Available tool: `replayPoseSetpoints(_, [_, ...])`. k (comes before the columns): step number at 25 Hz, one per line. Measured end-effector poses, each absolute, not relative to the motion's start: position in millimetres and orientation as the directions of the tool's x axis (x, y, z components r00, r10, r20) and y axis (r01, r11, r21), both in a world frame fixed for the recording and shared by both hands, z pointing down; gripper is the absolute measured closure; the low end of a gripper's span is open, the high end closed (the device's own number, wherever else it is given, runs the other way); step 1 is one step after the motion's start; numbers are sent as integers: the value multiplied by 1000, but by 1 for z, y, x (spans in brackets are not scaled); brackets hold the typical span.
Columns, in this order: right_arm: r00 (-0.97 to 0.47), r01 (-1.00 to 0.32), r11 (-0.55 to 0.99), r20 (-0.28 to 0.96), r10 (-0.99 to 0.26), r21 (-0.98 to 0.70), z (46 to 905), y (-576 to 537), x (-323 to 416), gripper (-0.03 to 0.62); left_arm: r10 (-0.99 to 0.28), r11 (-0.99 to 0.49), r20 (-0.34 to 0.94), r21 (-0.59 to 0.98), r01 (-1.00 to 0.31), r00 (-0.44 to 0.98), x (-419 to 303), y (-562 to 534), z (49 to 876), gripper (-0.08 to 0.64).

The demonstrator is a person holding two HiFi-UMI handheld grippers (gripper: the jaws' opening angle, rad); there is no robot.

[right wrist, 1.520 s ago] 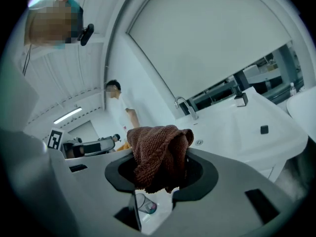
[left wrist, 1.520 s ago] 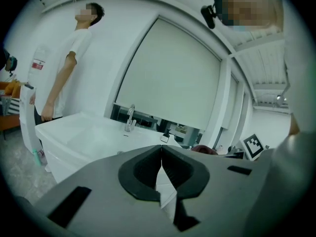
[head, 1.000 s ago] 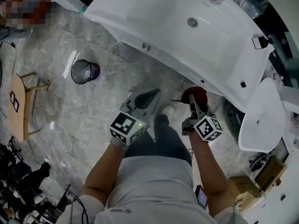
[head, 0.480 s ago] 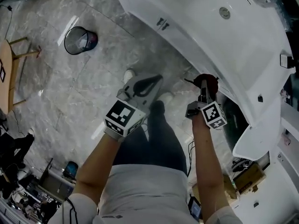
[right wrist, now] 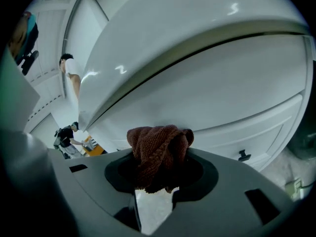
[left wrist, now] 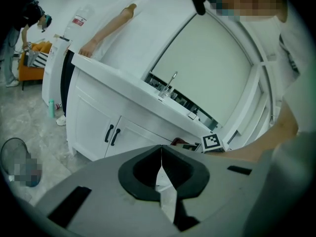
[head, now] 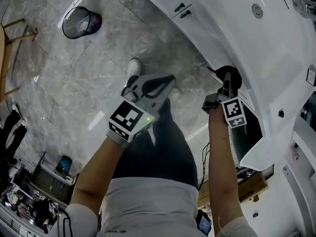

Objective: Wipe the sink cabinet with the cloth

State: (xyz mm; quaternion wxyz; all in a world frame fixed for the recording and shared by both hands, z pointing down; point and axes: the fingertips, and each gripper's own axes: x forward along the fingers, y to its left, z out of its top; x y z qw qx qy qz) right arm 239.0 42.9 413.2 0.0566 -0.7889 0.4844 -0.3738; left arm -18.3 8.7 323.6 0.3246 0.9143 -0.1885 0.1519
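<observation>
A dark red knitted cloth [right wrist: 159, 152] is bunched between the jaws of my right gripper [right wrist: 160, 174], which is shut on it. In the head view that gripper [head: 228, 83] holds the cloth [head: 229, 75] against the white sink cabinet [head: 217, 38], just under the countertop edge. The cabinet front [right wrist: 207, 102] fills the right gripper view, very close. My left gripper [head: 155, 88] hangs over the floor to the left, shut and empty; its jaws meet in the left gripper view [left wrist: 161, 162]. The cabinet doors with black handles [left wrist: 111, 133] show there too.
A black wire bin [head: 81, 22] stands on the grey marble floor [head: 74, 83] at upper left. The basin drain [head: 256, 10] lies in the countertop. A person in a white shirt [left wrist: 106, 28] leans on the counter's far end. Boxes and cables [head: 256, 184] lie at lower right.
The head view has swung so the cabinet sits further up and right. My right gripper has carried the cloth up to the cabinet edge. The left gripper has stayed shut over the floor.
</observation>
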Motion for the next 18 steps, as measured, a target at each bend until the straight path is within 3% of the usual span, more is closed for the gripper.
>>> replayPoseSetpoints(18, [194, -701, -512, 558, -807, -497, 483, 27, 253, 433, -316, -651, 411, 562, -510, 855, -11, 26, 369, 545])
